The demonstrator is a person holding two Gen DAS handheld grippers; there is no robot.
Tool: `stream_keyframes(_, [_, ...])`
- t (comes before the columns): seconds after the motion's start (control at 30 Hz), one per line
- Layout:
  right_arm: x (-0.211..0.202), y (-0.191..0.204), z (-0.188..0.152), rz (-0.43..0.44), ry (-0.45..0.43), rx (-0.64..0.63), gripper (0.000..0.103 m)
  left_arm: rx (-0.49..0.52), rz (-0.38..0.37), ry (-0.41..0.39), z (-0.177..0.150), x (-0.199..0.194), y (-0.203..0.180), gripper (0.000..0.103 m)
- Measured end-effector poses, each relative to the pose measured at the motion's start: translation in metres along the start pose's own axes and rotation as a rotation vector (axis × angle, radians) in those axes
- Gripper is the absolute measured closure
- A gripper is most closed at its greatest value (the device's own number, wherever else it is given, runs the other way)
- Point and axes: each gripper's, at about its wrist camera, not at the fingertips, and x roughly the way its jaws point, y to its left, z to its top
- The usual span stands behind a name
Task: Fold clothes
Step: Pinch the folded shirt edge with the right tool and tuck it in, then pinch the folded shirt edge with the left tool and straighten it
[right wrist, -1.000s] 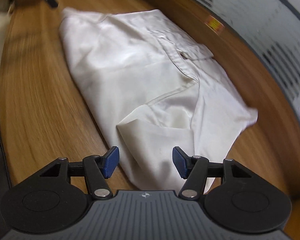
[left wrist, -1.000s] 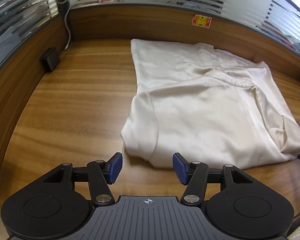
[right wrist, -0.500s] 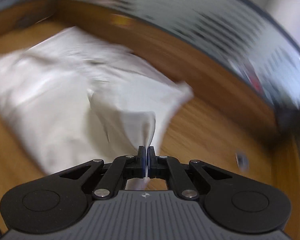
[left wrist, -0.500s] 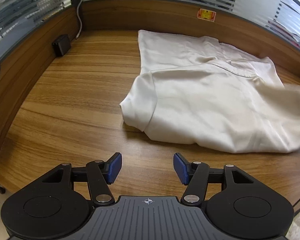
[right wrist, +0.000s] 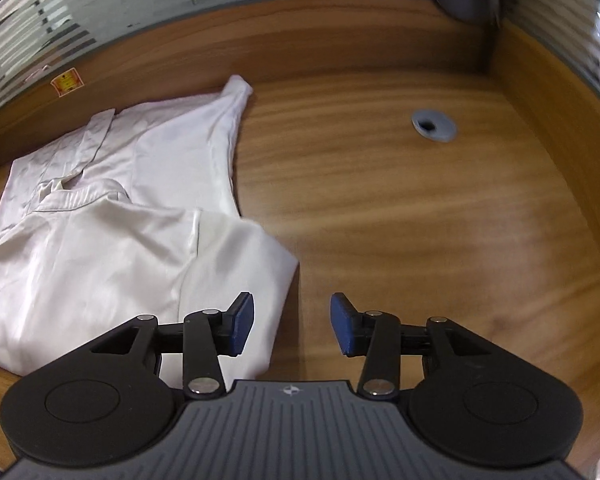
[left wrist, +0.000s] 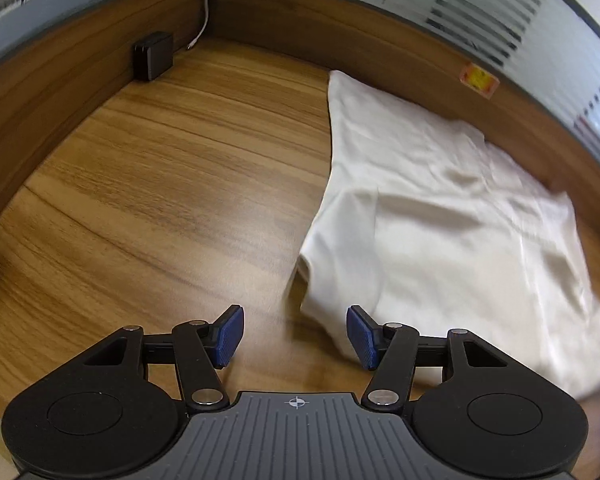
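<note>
A white shirt (left wrist: 432, 216) lies partly folded on the wooden desk (left wrist: 172, 184). My left gripper (left wrist: 295, 336) is open and empty, low over the desk, with its right pad close to the shirt's near left corner. In the right wrist view the shirt (right wrist: 112, 232) lies at the left, collar up, with one sleeve folded over its near part and the other sleeve reaching toward the back wall. My right gripper (right wrist: 292, 322) is open and empty, with its left pad over the shirt's right edge.
A wooden back wall with frosted glass above (left wrist: 380, 40) bounds the desk. A black box (left wrist: 154, 56) and a white cable (left wrist: 204, 12) sit in the far left corner. A grey cable grommet (right wrist: 434, 125) sits in the desk right of the shirt.
My right gripper had shut on a shirt fold and lifted it; now it is open and the fold lies on the shirt. My left gripper swung left and stayed open.
</note>
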Motion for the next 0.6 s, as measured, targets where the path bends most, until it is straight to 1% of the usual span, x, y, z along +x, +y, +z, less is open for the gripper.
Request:
stream_keyframes(0.1, [0.003,-0.005,-0.008,0.036,0.016,0.063,0.054,-0.047,-0.053,0.009,0.007,0.010,0.004,0.043])
stream_keyframes(0.23, [0.014,-0.008,-0.010,0.094,0.035,0.122,0.044,-0.095,-0.130,0.054,0.013,0.030,0.001,0.044])
stream_keyframes(0.3, [0.022,-0.008,-0.008,0.116,0.059,0.139,0.043,-0.099,-0.144,0.069,0.014,0.038,-0.002,0.046])
stream_keyframes(0.33, [0.027,-0.008,-0.007,0.127,0.073,0.148,0.043,-0.095,-0.144,0.073,0.014,0.041,-0.004,0.051])
stream_keyframes(0.37, [0.032,-0.008,-0.006,0.139,0.088,0.157,0.043,-0.088,-0.143,0.072,0.014,0.043,-0.007,0.062])
stream_keyframes(0.4, [0.037,-0.008,-0.006,0.149,0.101,0.165,0.044,-0.082,-0.138,0.069,0.015,0.045,-0.009,0.067])
stream_keyframes(0.43, [0.042,-0.007,-0.005,0.159,0.117,0.174,0.045,-0.082,-0.138,0.066,0.015,0.045,-0.010,0.075])
stream_keyframes(0.47, [0.045,-0.007,-0.005,0.170,0.133,0.183,0.047,-0.084,-0.143,0.053,0.016,0.044,-0.011,0.087])
stream_keyframes(0.5, [0.049,-0.006,-0.005,0.185,0.147,0.190,0.060,-0.085,-0.147,0.039,0.016,0.042,-0.011,0.090])
stream_keyframes(0.53, [0.050,-0.004,-0.004,0.194,0.152,0.188,0.084,-0.088,-0.148,0.022,0.016,0.038,-0.012,0.092])
stream_keyframes(0.57, [0.050,-0.002,-0.003,0.199,0.150,0.176,0.094,-0.091,-0.149,0.004,0.016,0.034,-0.012,0.094])
stream_keyframes(0.6, [0.049,0.000,-0.002,0.203,0.147,0.165,0.101,-0.098,-0.154,-0.013,0.016,0.028,-0.012,0.095])
